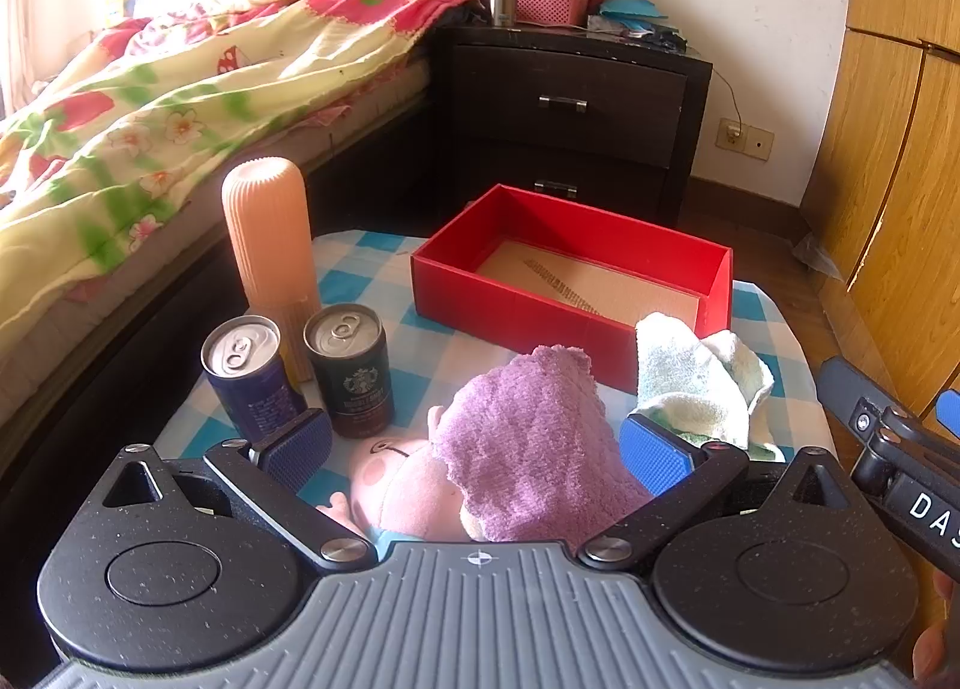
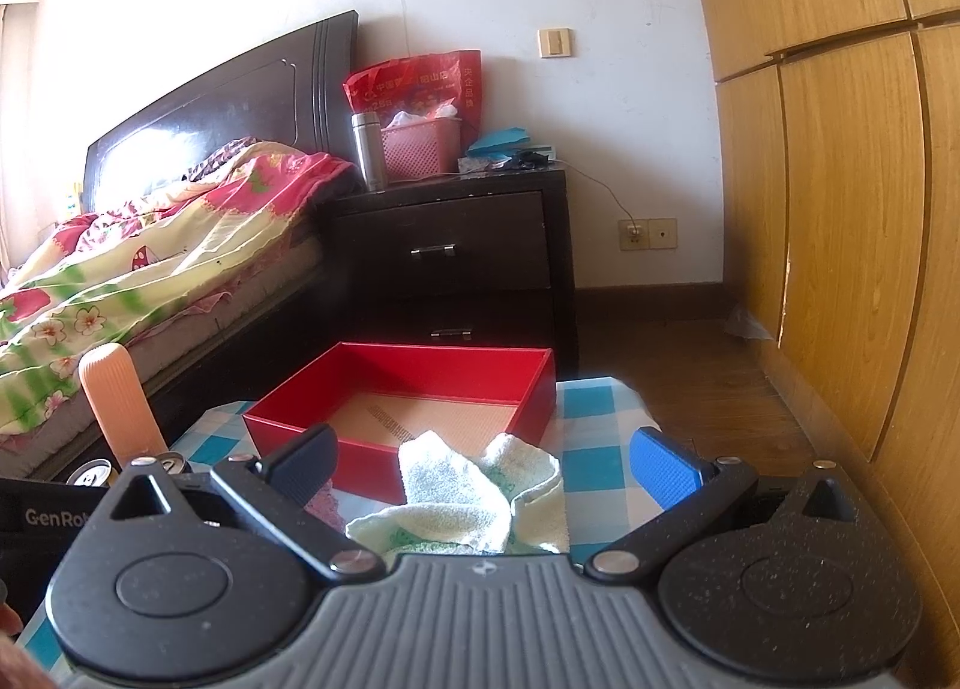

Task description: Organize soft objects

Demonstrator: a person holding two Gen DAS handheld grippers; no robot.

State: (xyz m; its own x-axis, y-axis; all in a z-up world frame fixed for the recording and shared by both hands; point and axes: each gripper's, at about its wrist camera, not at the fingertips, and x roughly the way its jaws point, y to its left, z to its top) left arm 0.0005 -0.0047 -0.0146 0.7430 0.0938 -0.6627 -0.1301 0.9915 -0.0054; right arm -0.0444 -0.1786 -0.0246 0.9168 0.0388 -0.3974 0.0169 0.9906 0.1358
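A purple towel (image 1: 528, 443) lies over a pink plush pig (image 1: 396, 485) on the blue-checked table, between the open fingers of my left gripper (image 1: 477, 452). A pale green-white towel (image 1: 696, 383) lies crumpled to the right, against the front wall of an open red box (image 1: 522, 299). In the right wrist view the same pale towel (image 2: 462, 497) sits between the open fingers of my right gripper (image 2: 486, 464), with the red box (image 2: 366, 461) just behind it. The box holds nothing but its cardboard floor.
Two drink cans (image 1: 345, 365) and a tall ribbed peach container (image 1: 270, 233) stand at the table's left. A bed (image 1: 150, 107) is on the left, a dark nightstand (image 1: 570, 107) behind the table, a wooden wardrobe (image 2: 840, 209) on the right.
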